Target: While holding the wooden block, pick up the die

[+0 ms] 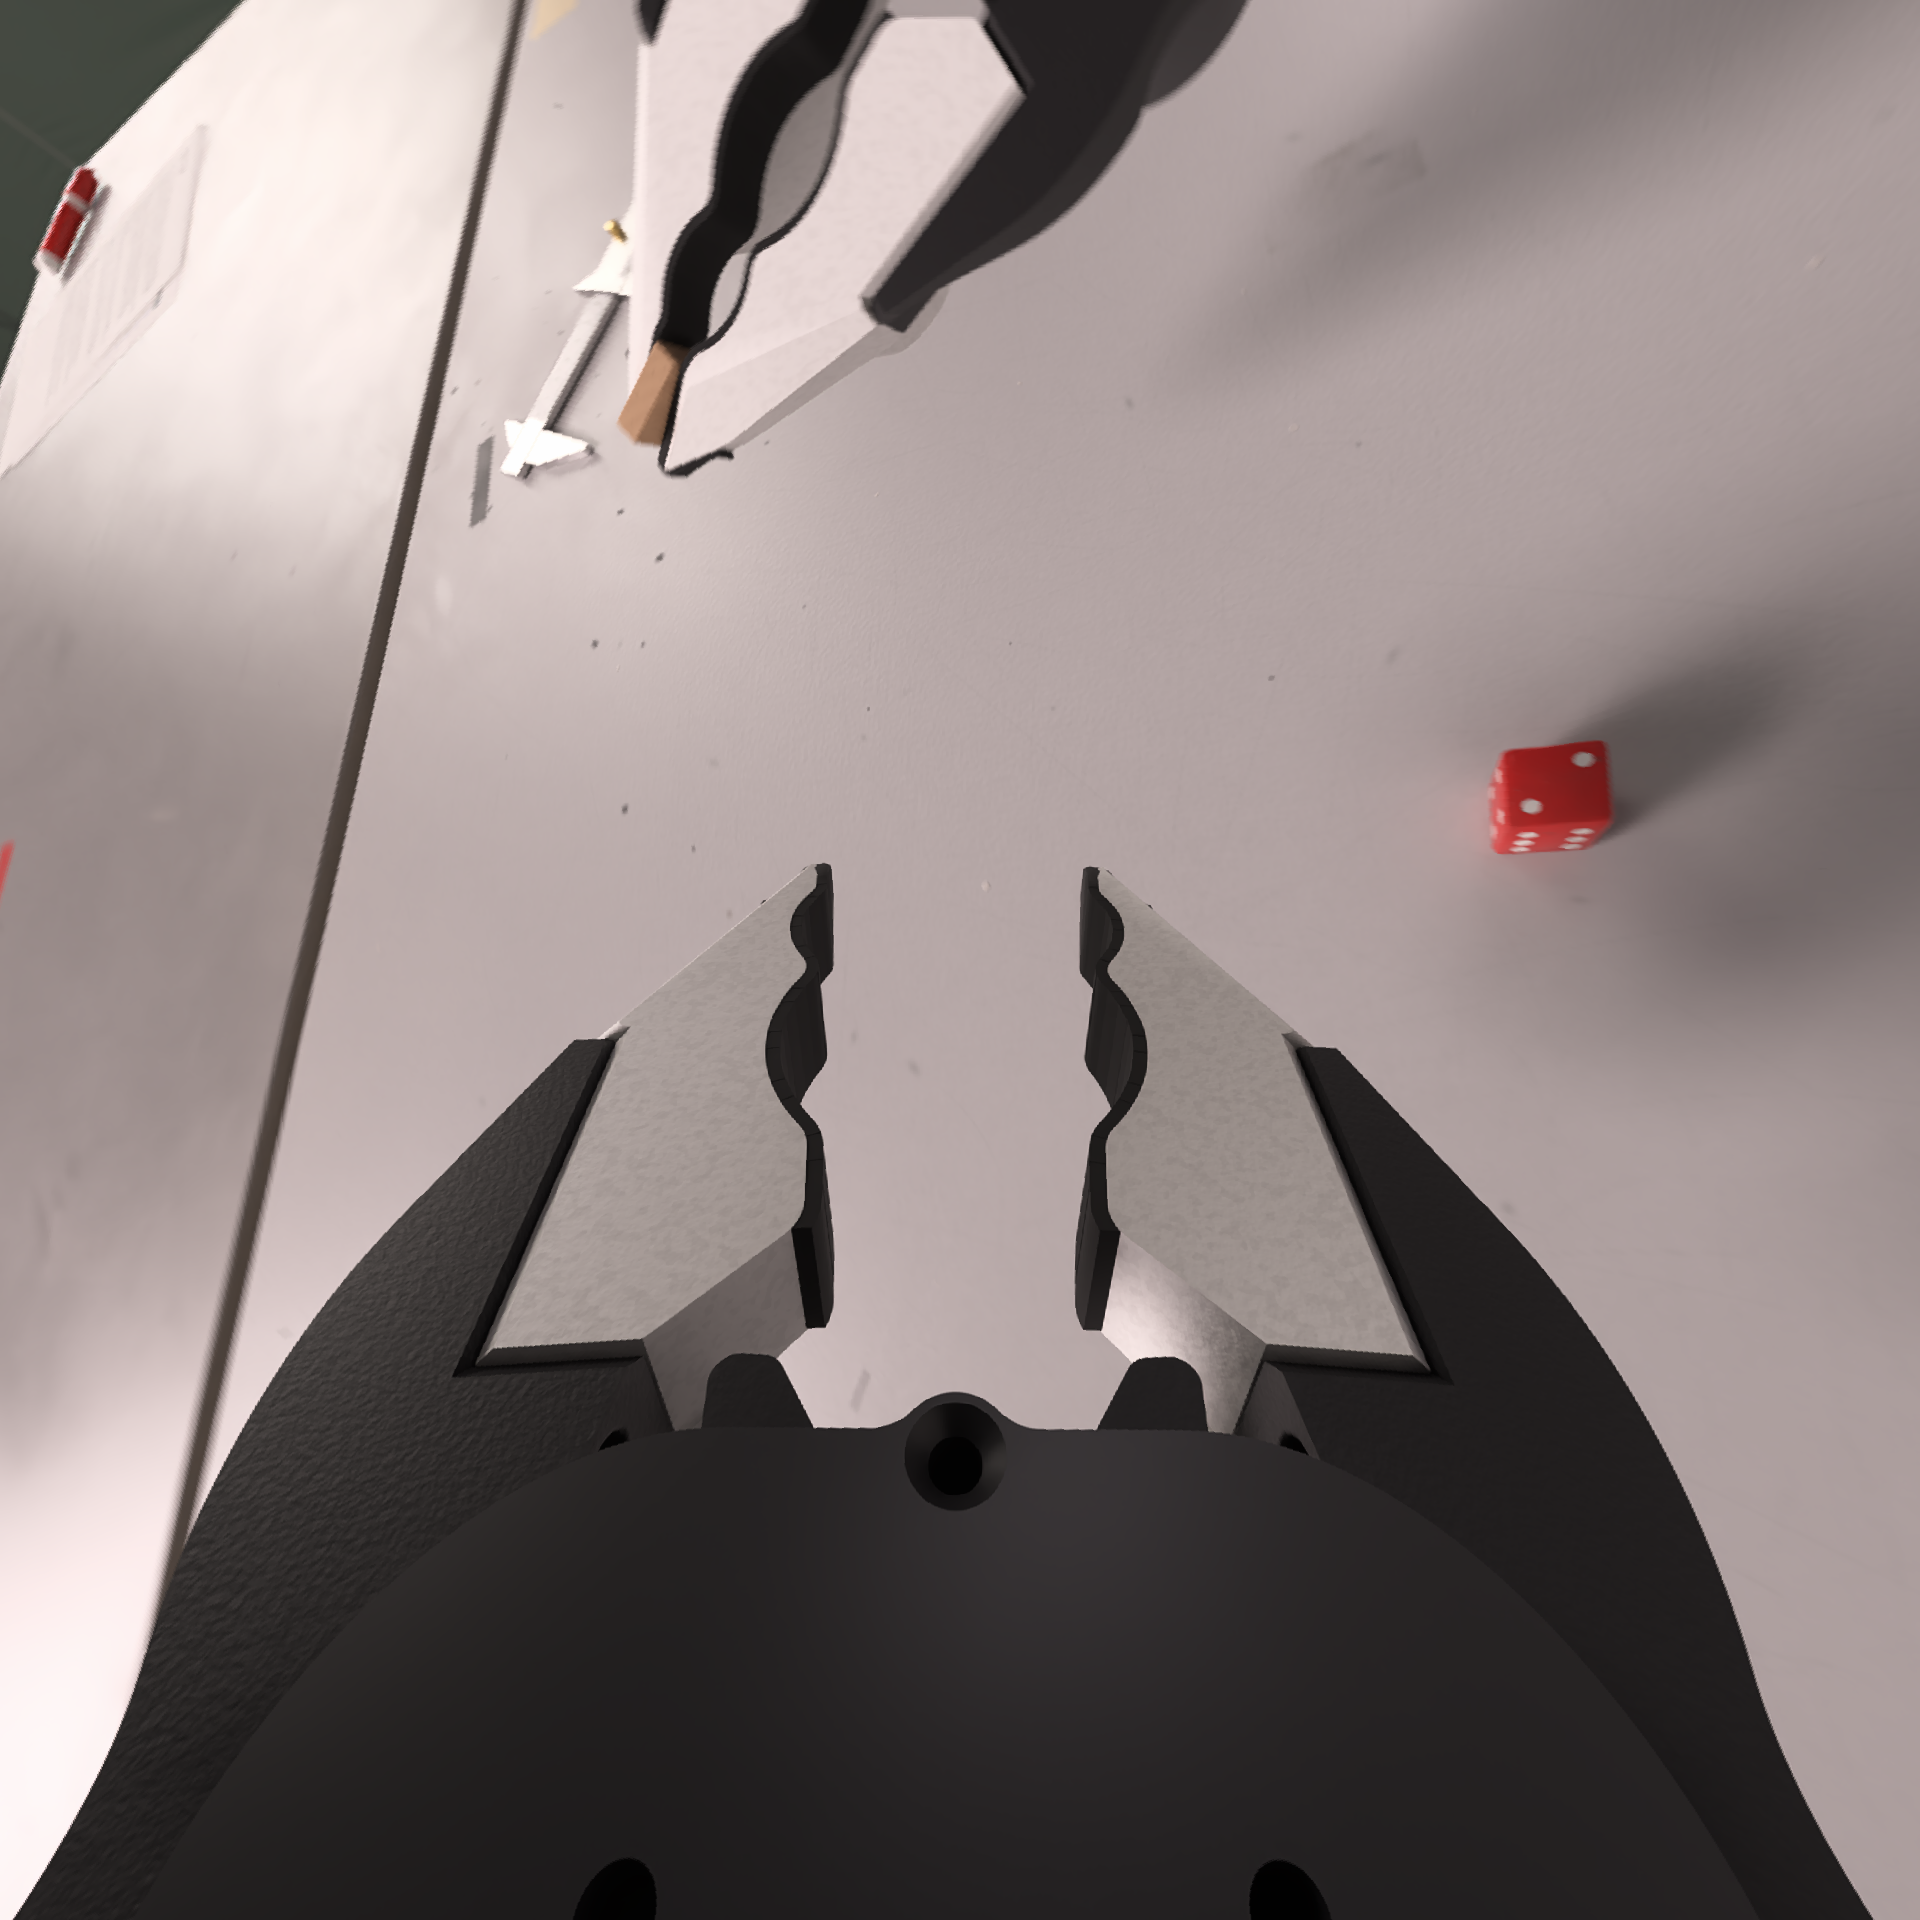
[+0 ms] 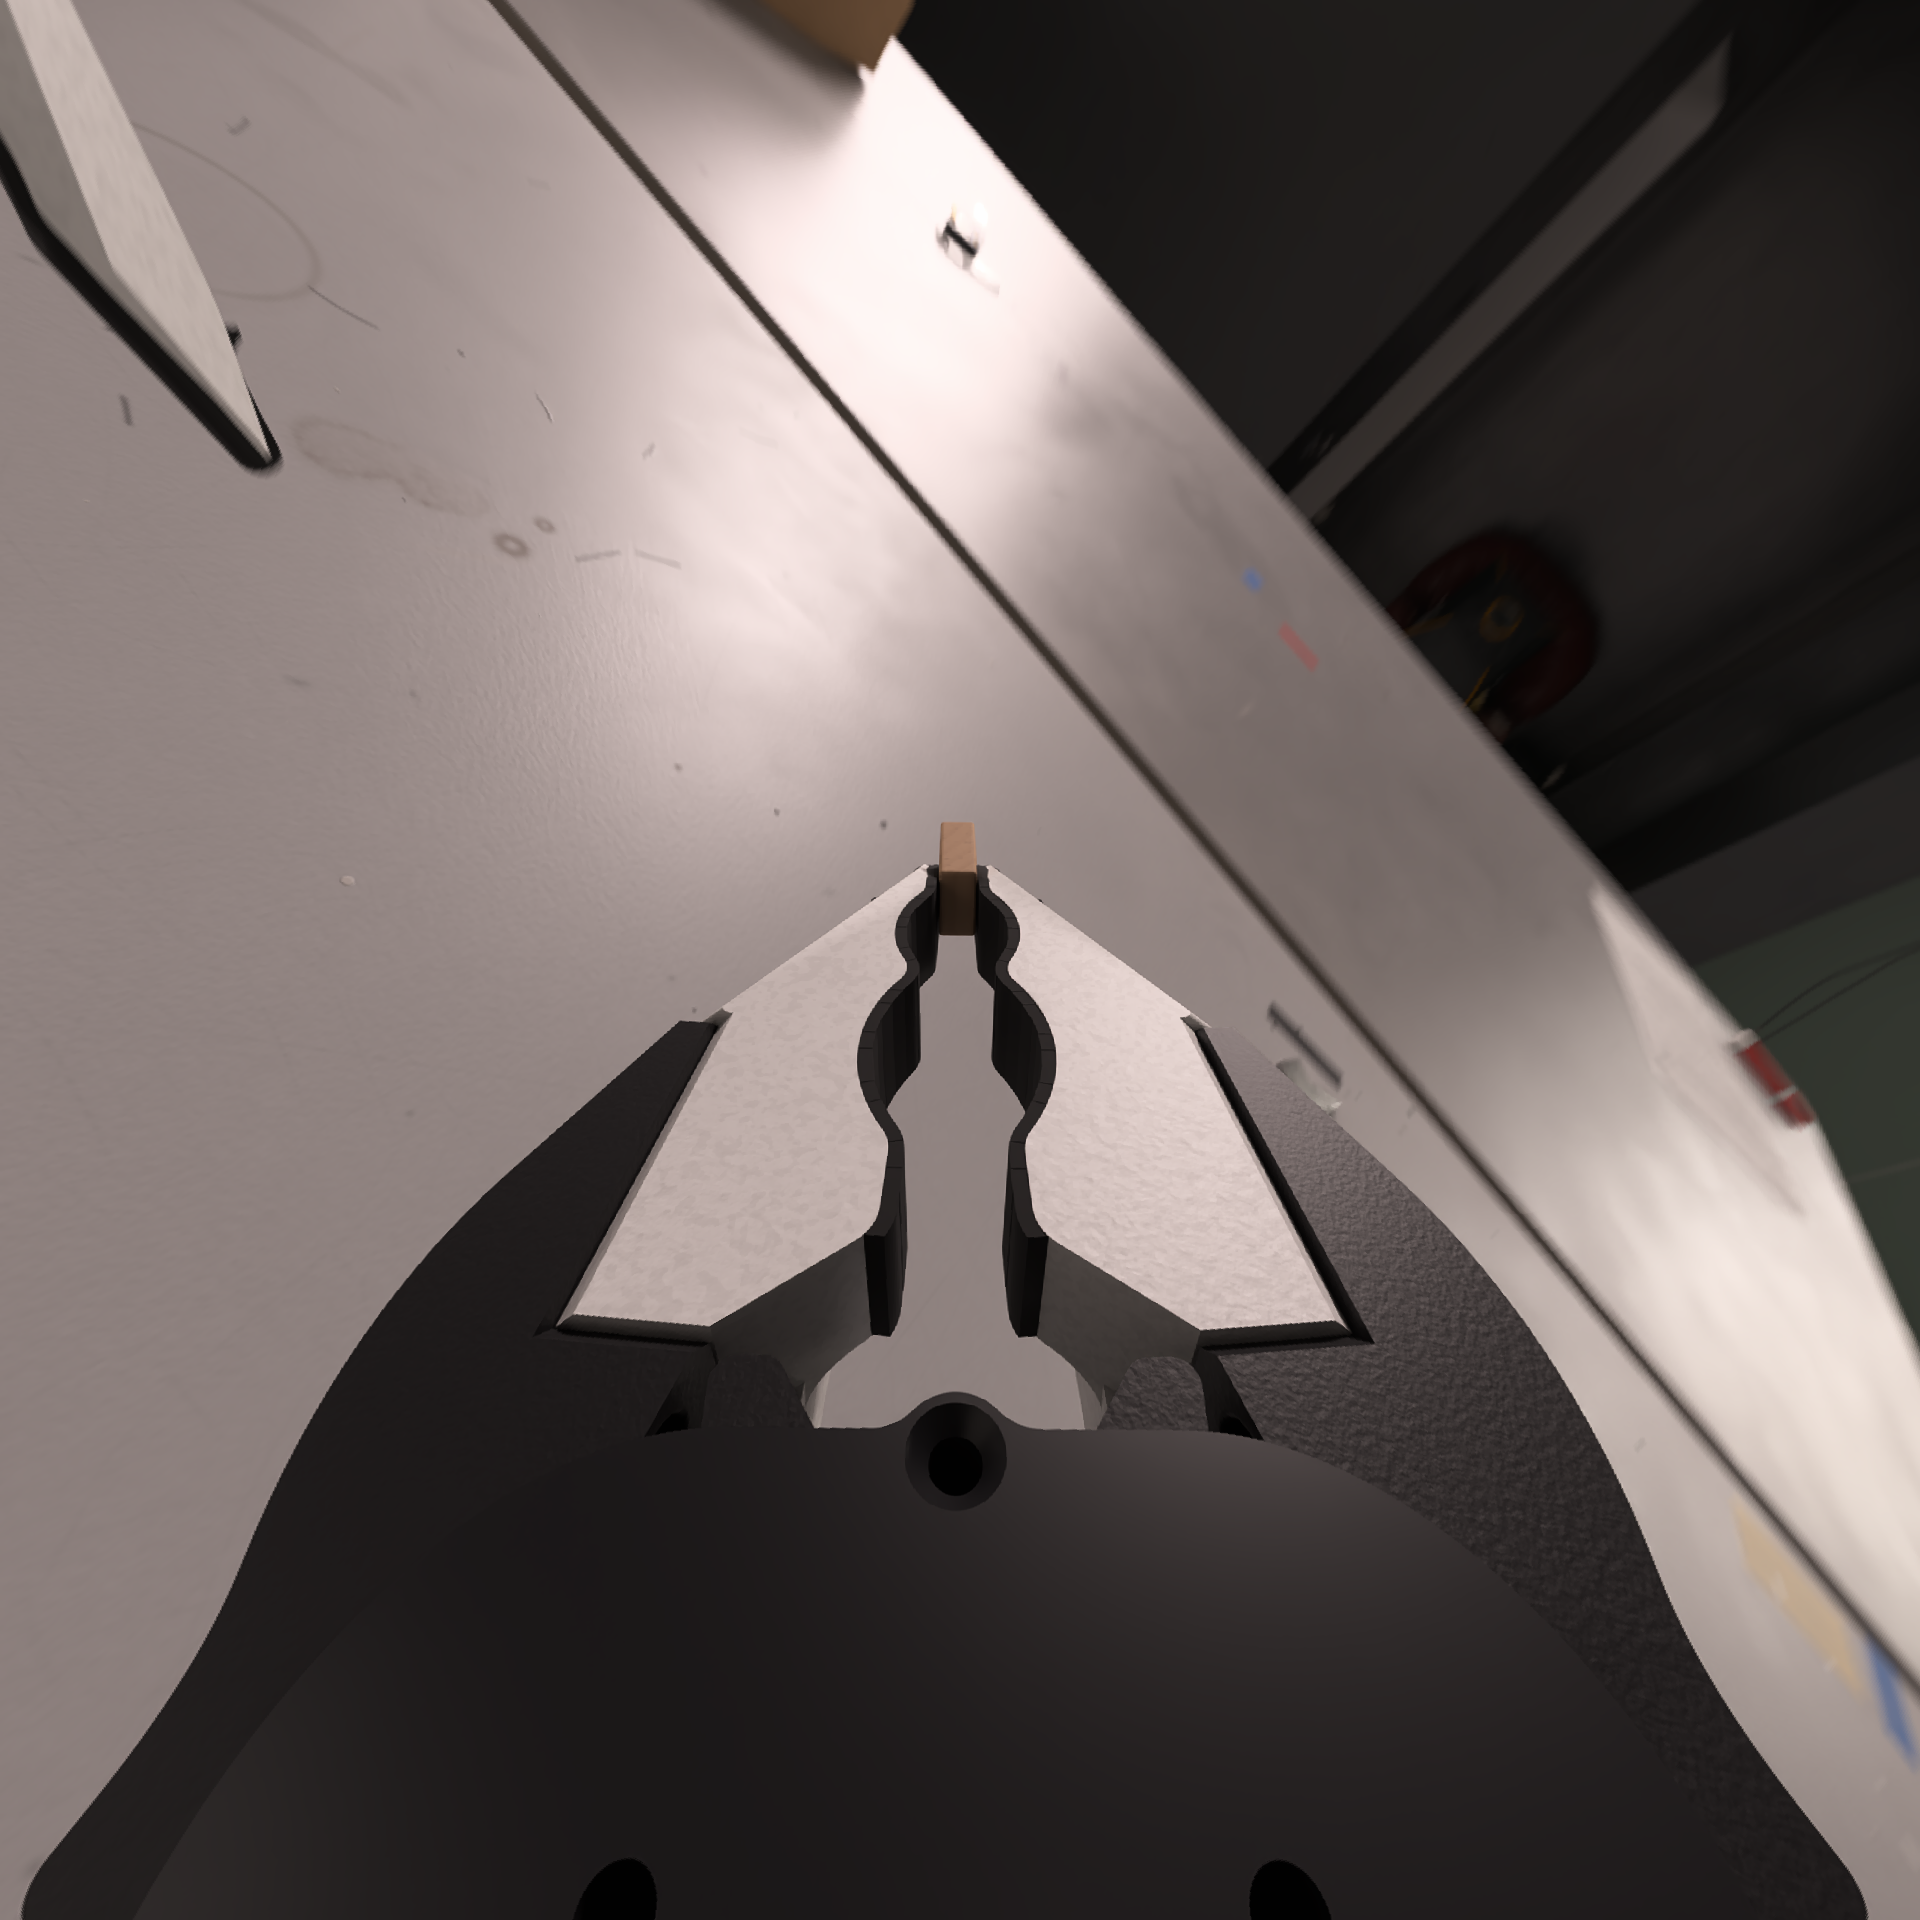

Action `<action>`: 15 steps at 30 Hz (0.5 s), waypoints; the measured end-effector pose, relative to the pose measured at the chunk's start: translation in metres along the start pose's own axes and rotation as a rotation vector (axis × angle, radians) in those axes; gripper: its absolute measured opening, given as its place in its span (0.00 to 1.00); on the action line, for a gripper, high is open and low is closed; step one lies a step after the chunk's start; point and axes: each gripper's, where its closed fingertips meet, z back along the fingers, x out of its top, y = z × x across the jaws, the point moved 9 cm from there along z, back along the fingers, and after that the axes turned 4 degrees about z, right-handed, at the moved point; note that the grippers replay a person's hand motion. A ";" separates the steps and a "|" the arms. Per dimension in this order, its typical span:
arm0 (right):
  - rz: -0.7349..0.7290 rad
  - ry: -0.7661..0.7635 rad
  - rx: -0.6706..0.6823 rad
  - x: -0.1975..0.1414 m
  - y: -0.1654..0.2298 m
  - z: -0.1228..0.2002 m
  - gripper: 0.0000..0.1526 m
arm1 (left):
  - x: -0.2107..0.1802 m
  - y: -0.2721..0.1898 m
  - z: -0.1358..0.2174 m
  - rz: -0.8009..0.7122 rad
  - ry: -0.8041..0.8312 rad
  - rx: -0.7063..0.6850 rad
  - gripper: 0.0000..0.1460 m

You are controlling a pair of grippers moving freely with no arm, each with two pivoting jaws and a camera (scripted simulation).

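A small red die (image 1: 1551, 798) with white pips sits on the pale table, to the right of my left gripper (image 1: 956, 883) and slightly ahead of its tips. The left gripper is open and empty, above the table. My right gripper (image 2: 958, 878) is shut on a small tan wooden block (image 2: 958, 883) pinched at its fingertips and held above the table. In the left wrist view the right gripper (image 1: 665, 416) shows at the top, with the wooden block (image 1: 651, 400) at its tips. The die is not in the right wrist view.
A dark seam (image 1: 416, 499) splits the table into panels. A white screw-like fitting (image 1: 566, 374) lies near the right gripper. A red clip (image 1: 68, 223) sits at the far left edge. The table's edge (image 2: 1143, 644) drops to a dark area. The left gripper's finger (image 2: 135, 239) shows at upper left.
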 end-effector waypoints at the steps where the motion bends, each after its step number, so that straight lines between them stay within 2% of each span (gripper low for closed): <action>1: 0.037 -0.034 -0.018 0.002 0.003 0.000 0.03 | -0.006 -0.002 0.008 0.038 -0.021 0.009 0.33; 7: 0.209 -0.174 -0.121 0.012 0.015 0.005 0.03 | -0.049 -0.025 0.028 0.136 -0.013 0.100 0.35; 11: 0.250 -0.279 -0.209 0.016 0.021 0.014 0.03 | -0.069 -0.032 0.029 0.209 -0.027 0.168 0.38; 15: 0.274 -0.322 -0.322 0.021 0.026 0.027 0.03 | -0.074 -0.021 0.040 0.242 -0.050 0.242 0.39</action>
